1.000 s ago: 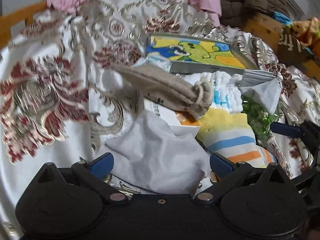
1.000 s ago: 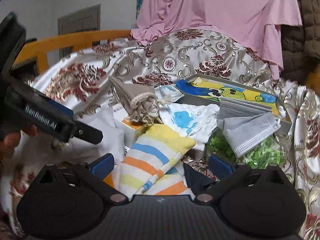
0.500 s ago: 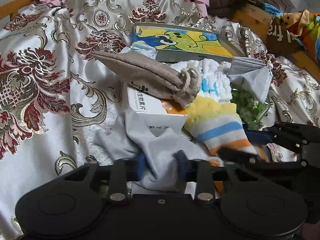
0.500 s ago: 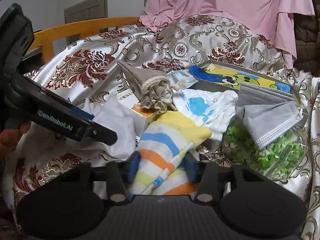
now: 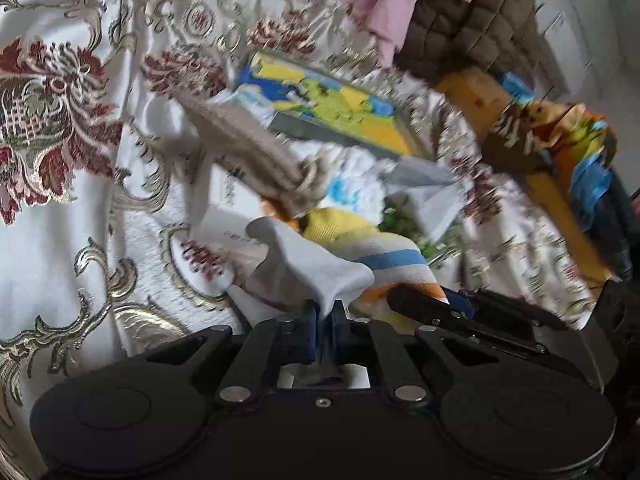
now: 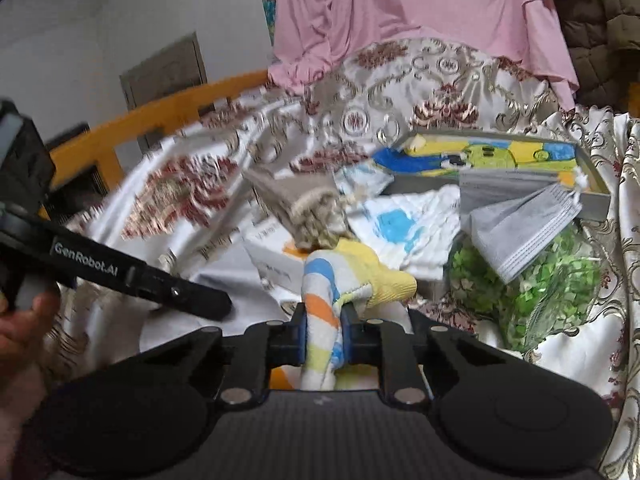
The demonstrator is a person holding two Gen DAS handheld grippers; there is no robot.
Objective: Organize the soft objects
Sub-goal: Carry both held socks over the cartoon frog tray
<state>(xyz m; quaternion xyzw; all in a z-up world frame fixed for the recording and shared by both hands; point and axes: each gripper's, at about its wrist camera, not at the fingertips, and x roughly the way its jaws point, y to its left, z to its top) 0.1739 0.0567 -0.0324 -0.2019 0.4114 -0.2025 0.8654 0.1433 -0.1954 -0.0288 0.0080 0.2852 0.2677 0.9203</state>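
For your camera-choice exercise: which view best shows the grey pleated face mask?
The right wrist view: the grey pleated face mask is sharp and unobstructed, lying half over the bag of green bits. The left wrist view shows it small, blurred, pleats unreadable.

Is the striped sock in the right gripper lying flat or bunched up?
Bunched. The right gripper is closing on the striped sock, which stands up in a narrow fold between its pads.

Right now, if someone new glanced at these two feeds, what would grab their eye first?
Probably the two grips up front: the right gripper has its jaws closing on a striped towel, and the left gripper is pinching a pale grey cloth. Behind them, a bright cartoon-printed box sits on the floral satin bedspread, with grey face masks draped over its edge.
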